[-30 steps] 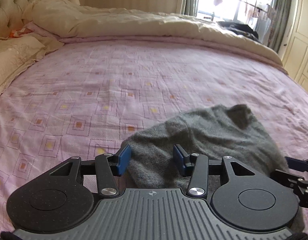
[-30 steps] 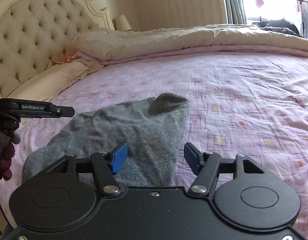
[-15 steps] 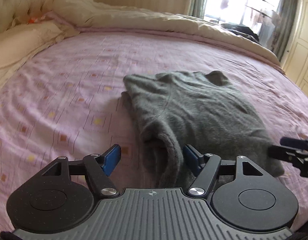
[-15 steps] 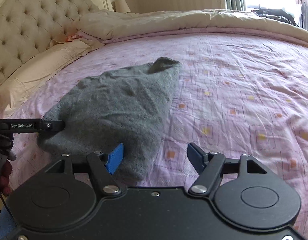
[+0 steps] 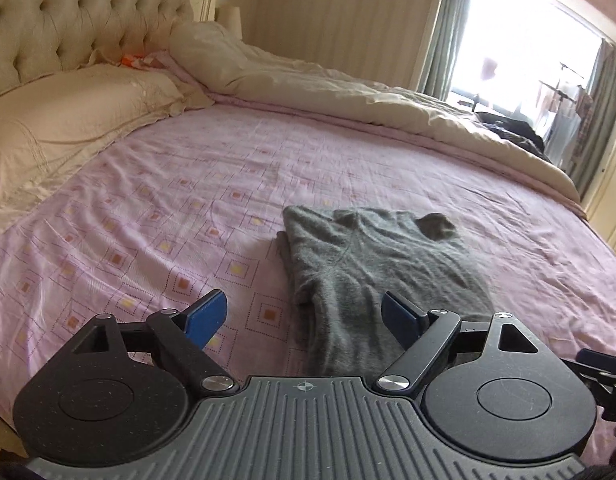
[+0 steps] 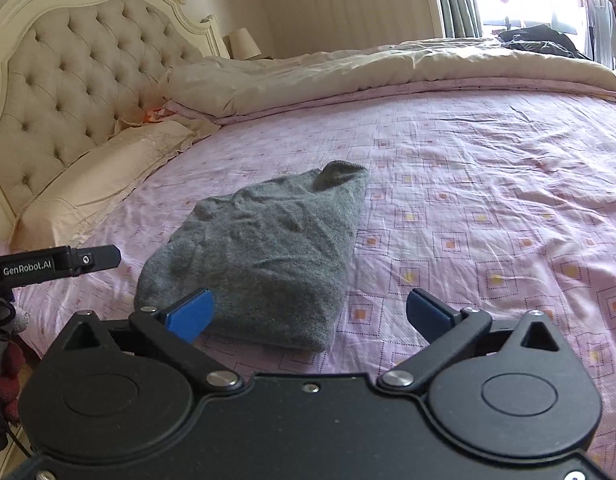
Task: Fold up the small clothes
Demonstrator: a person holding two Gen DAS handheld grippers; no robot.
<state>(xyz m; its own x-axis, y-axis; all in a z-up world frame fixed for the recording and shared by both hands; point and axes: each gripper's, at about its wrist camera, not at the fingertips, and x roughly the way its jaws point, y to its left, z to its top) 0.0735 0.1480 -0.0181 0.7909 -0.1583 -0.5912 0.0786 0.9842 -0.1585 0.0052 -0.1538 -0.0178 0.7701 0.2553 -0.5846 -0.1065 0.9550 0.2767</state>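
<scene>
**Both grippers apart above a folded grey garment**

Now the left gripper hovers with its blue pads spread wide and nothing between them; its right pad shows in front of the near end of the grey garment, though whether it touches cannot be told. The right gripper is likewise spread and empty, its left pad in front of the garment's near edge. The garment lies folded into a rough oblong on the pink patterned sheet of the bed, with a small ribbed opening raised at its far end. Beyond it, a beige duvet is bunched along the far side, a pillow rests on the left, and the tufted headboard stands behind.
</scene>
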